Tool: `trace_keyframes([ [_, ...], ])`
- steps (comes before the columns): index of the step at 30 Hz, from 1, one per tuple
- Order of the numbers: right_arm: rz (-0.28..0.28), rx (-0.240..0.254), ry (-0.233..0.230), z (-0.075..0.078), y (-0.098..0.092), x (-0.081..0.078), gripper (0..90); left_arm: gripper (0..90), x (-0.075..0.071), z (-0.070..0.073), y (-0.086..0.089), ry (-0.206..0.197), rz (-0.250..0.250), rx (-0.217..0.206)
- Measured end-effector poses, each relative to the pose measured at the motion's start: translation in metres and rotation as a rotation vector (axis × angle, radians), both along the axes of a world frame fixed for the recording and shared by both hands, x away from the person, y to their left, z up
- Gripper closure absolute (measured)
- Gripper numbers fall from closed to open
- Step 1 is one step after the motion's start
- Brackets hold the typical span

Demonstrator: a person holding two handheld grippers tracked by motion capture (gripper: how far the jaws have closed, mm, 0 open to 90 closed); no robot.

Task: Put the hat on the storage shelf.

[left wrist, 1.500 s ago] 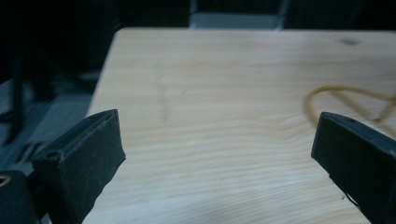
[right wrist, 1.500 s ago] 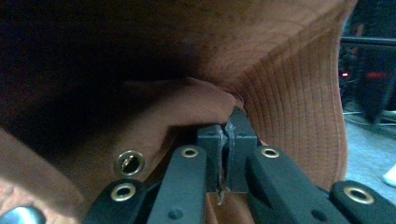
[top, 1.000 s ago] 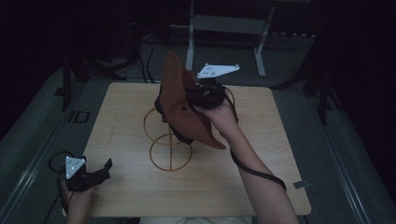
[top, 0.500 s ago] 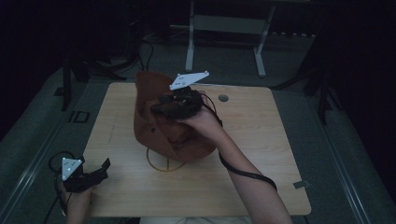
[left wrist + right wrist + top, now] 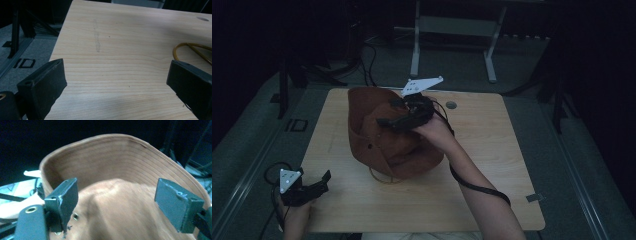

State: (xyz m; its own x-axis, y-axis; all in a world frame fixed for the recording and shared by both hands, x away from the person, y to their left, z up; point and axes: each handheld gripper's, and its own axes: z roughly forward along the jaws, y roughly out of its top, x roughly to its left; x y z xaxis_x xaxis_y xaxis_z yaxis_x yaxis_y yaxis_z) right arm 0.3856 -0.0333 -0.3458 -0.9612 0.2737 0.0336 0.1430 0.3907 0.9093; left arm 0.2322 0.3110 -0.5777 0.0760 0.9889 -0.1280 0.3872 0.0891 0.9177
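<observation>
Right gripper (image 5: 384, 121) is opening wide above the brown hat (image 5: 377, 145), gripping nothing. The hat is hiding most of the wire stand (image 5: 379, 176) mid-table. Left gripper (image 5: 323, 180) is idling wide open near the table's (image 5: 492, 165) front-left corner.

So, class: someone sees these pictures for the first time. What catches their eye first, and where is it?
The brown hat draped over a gold wire stand at the middle of the pale wooden table stands out first. Just above its crown hang the right tongs, whose jaws have just been opening and now stand wide apart, off the hat. At the table's near left corner the left tongs rest open.
</observation>
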Motion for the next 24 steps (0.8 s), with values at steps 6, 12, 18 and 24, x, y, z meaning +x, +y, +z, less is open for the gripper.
trace_keyframes([
  [6,-0.048,0.053,-0.021,-0.006,-0.018,0.005,16.8,2.8,0.001,-0.001,-0.003,0.002,-0.017,0.017],
  [12,-0.064,0.05,-0.017,-0.011,-0.036,0.008,16.8,2.8,0.001,-0.002,-0.004,0.003,-0.018,0.028],
  [18,-0.092,0.017,-0.036,-0.018,-0.055,0.004,16.8,2.8,0.002,-0.002,-0.006,0.004,-0.023,0.035],
  [24,-0.128,0.031,-0.024,-0.025,-0.073,0.005,16.8,2.8,0.001,-0.003,-0.007,0.011,-0.033,0.035],
])
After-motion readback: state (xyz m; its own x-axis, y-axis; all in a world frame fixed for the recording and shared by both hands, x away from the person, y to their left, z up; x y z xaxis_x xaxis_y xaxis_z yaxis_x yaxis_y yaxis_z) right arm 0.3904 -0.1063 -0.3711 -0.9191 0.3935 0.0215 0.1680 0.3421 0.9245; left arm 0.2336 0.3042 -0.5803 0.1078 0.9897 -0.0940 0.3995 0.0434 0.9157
